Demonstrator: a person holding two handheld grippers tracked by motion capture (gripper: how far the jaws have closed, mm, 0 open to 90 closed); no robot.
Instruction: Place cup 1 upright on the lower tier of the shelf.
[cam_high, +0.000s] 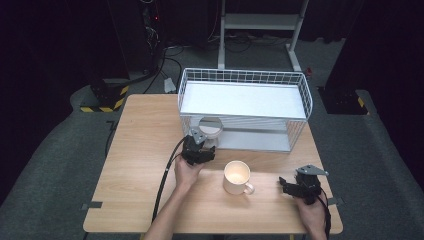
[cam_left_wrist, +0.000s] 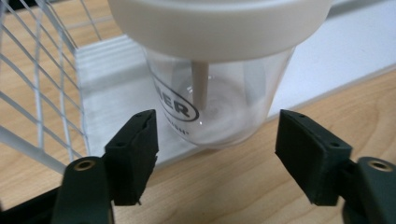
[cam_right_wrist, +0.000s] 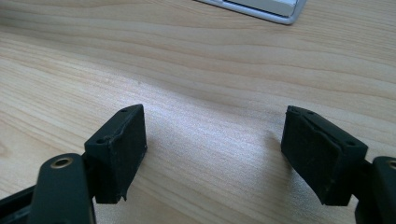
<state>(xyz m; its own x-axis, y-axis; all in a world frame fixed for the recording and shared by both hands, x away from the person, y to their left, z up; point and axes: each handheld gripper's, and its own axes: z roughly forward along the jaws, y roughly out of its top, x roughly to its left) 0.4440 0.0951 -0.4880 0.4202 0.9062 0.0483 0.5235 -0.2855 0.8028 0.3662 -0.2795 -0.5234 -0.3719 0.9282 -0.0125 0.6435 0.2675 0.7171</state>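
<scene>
The clear cup (cam_left_wrist: 219, 98) with the cream lid (cam_left_wrist: 219, 28) sits right at the front edge of the white wire basket (cam_high: 306, 95) — on its lower shelf, near the left front corner, standing upright. In the left gripper view you can see through the wall to a cream stick hanging down inside from the lid, plus some printed lettering on the side. The bottom of the cup rests on the white shelf floor, just where it meets the wood.

The left gripper (cam_high: 200, 150) is pointed straight at that cup. Its jaws are partway apart, one on each side of the cup's lower body, but neither pad (cam_left_wrist: 135, 154) is touching it — there's clear space on both sides. So nothing is gripped.

The right gripper (cam_high: 300, 189) is resting low over the table (cam_high: 140, 165) at the front right, well apart from the cup. Its jaws stand apart with only bare wood between them, holding nothing.

Between the two hands there's a cream mug (cam_high: 237, 176) standing upright on the table, handle toward the lower right, just in front of the basket and closer to the left gripper than to the right one.
</scene>
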